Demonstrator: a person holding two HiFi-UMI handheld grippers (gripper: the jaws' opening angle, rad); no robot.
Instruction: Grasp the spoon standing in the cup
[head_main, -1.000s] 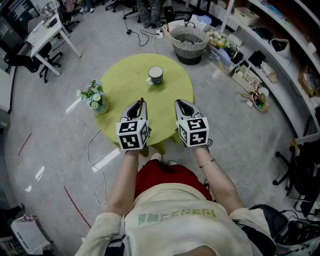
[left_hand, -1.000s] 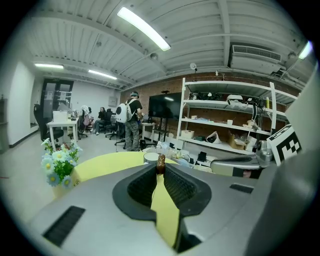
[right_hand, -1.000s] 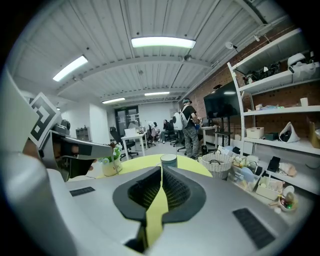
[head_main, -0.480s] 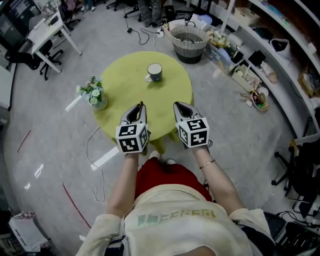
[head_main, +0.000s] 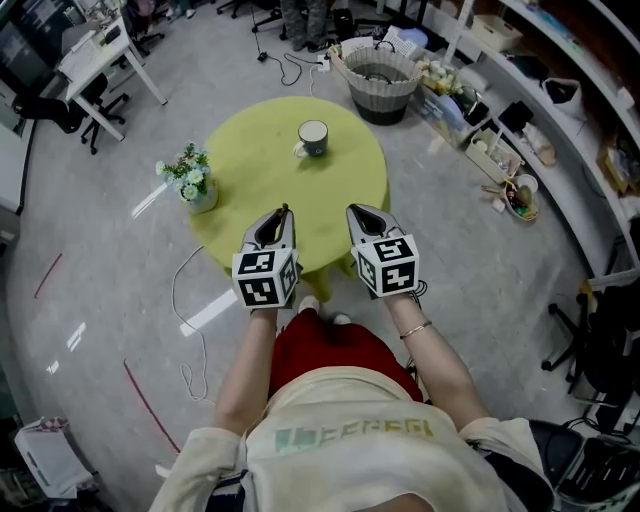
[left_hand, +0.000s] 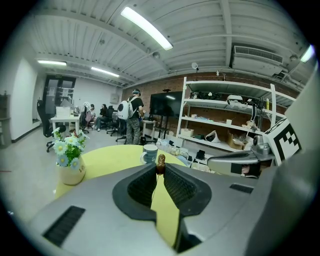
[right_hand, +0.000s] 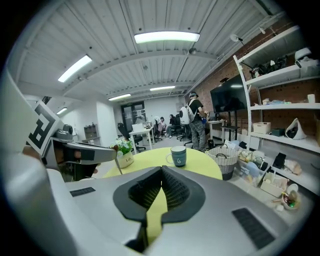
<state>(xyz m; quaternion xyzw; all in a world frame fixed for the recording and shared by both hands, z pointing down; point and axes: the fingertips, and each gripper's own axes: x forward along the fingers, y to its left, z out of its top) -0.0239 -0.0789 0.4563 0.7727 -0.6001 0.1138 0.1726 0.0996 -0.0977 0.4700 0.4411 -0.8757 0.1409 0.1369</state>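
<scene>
Near the person, the left gripper (head_main: 283, 212) has its jaws clenched on the thin spoon (left_hand: 160, 161), whose brown end sticks up past the jaw tips. The right gripper (head_main: 357, 208) is just beside it, with jaws closed and empty. Both are over the near edge of the yellow tabletop (head_main: 260, 170). A flower pot (head_main: 196, 190) stands at the left edge and the cup (head_main: 313, 137) on the far side.

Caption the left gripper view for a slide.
Left claw shut on a thin brown-topped spoon; mug and flower pot stand on the round yellow table beyond.
</scene>
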